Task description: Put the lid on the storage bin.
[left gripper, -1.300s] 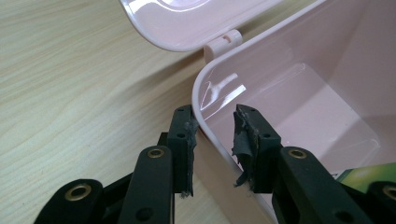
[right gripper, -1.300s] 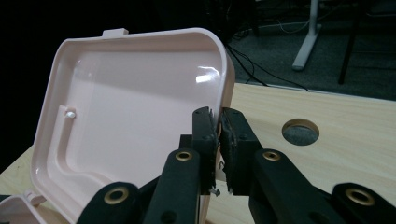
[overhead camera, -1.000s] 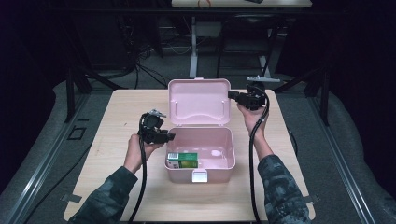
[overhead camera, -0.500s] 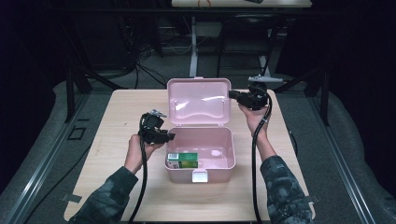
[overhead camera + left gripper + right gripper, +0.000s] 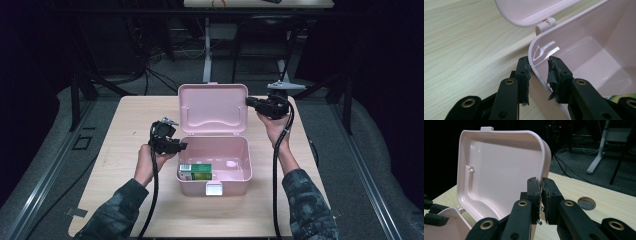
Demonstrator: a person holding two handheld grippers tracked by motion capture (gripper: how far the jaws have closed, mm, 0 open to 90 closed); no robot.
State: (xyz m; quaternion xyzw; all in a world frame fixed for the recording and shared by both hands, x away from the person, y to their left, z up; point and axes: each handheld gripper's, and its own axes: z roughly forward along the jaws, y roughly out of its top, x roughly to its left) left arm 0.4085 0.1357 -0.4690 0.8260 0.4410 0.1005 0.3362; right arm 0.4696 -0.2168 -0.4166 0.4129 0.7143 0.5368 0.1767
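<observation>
I compare with one second ago, and almost nothing has changed. The lid (image 5: 212,107) stands up just as steeply as before, in the centre of the high view, and both hands have hardly moved. So I judge that the opening is finished and that the lid is only kept in position now.

The right gripper (image 5: 248,101), at the right edge of the lid, has its tongs nearly together. In the right gripper view the edge of the lid runs down between the tips, so it seems to pinch this edge.

The left gripper (image 5: 177,146), a little left of centre, has its tongs narrow, one on each side of the left wall of the pink box (image 5: 247,160) near the hinge. As far as I can judge, they hold this wall.

The box stands in the middle of the wooden table (image 5: 125,115), its white latch (image 5: 214,188) toward the bottom of the frame. Inside, one small green and white carton (image 5: 196,171) lies in the lower left corner. The rest of the bottom is bare.
</observation>
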